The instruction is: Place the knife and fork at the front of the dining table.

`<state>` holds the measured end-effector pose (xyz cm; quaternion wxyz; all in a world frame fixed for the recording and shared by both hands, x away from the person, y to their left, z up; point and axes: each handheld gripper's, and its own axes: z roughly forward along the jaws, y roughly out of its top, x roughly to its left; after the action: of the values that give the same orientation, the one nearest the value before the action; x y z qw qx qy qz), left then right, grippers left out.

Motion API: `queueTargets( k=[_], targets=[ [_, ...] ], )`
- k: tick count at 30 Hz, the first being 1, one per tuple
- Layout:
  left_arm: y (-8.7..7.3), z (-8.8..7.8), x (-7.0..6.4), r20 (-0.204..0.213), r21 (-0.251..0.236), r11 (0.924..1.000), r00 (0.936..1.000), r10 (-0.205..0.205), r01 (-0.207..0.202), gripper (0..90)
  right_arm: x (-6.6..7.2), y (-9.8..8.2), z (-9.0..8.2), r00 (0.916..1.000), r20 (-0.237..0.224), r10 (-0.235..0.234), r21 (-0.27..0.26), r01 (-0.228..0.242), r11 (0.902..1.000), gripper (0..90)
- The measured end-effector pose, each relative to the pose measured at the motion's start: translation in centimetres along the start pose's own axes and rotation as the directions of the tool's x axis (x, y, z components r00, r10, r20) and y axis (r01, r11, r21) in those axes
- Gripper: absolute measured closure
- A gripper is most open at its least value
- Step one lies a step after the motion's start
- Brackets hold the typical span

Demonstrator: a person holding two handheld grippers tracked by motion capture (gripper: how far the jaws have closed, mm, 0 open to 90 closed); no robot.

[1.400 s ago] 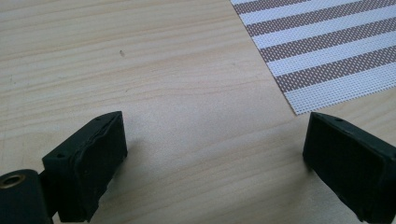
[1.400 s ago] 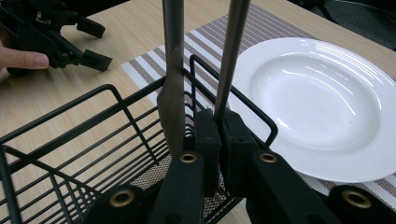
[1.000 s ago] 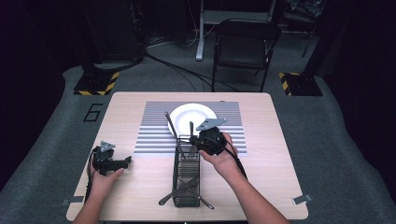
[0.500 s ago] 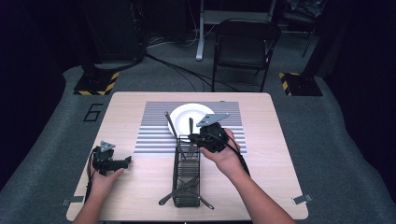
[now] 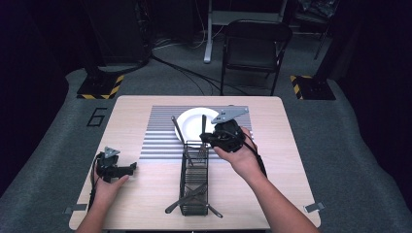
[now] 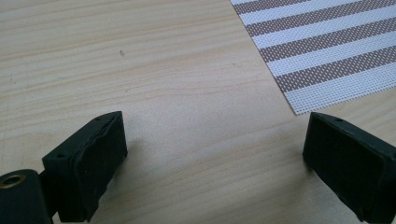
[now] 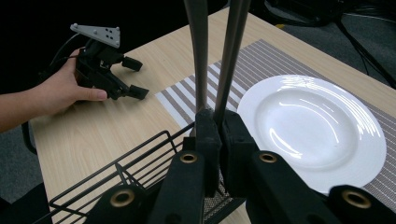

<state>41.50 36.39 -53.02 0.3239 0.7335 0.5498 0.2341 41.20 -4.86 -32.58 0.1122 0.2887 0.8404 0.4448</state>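
A black wire cutlery basket [image 5: 183, 174] [image 7: 116, 158] stands lengthwise at the table's middle. My right gripper [image 5: 205, 139] [image 7: 218, 123] hovers over its far end, shut on the dark handle of a utensil [image 5: 203, 125] [image 7: 229, 56] that stands upright. A second dark handle [image 7: 198, 51] rises right beside it, and whether the jaws touch it I cannot tell. Another utensil [image 5: 177, 129] leans out of the basket's far left corner. My left gripper [image 5: 130, 168] [image 6: 215, 140] [image 7: 135, 78] rests on bare wood at the front left, jaws wide apart and empty.
A white plate [image 5: 189, 121] [image 7: 317, 126] sits on a striped placemat [image 5: 155, 136] [image 6: 327, 51] [image 7: 187, 98] just beyond the basket. More utensils [image 5: 189, 196] lie in the basket's near end. A folding chair [image 5: 255, 41] stands behind the table.
My right gripper has lifted a little, raising the upright utensil with it. The left hand and its gripper have stayed where they were.
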Motion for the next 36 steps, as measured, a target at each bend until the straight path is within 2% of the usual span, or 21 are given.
queueTargets(
  k=[10, 20, 32, 34, 36],
  targets=[
    [0.0, 0.0, 0.0, 0.000, 0.000, 1.0000, 1.0000, 0.000, 0.000, 6.1, -1.3, 0.4, -1.5, 0.9998, 0.012, 0.017, -0.004, -0.017, 0.9998, 87.2],
    [0.0, 0.0, 0.0, 0.000, 0.000, 1.0000, 1.0000, 0.000, 0.000, 6.1, -2.7, 0.1, -2.4, 0.9978, 0.048, 0.046, -0.008, -0.046, 0.9989, 87.2],
    [0.0, 0.0, 0.0, 0.000, 0.000, 1.0000, 1.0000, 0.000, 0.000, 6.1, -4.2, -0.7, -2.6, 0.9935, 0.105, 0.045, 0.016, -0.046, 0.9988, 87.2],
    [0.0, 0.0, 0.0, 0.000, 0.000, 1.0000, 1.0000, 0.000, 0.000, 6.1, -4.3, -0.9, -2.5, 0.9921, 0.108, 0.064, 0.017, -0.066, 0.9977, 87.2],
    [0.0, 0.0, 0.0, 0.000, 0.000, 1.0000, 1.0000, 0.000, 0.000, 6.1, -4.7, -1.2, -2.4, 0.9918, 0.111, 0.064, 0.021, -0.067, 0.9976, 87.2]
  ],
)
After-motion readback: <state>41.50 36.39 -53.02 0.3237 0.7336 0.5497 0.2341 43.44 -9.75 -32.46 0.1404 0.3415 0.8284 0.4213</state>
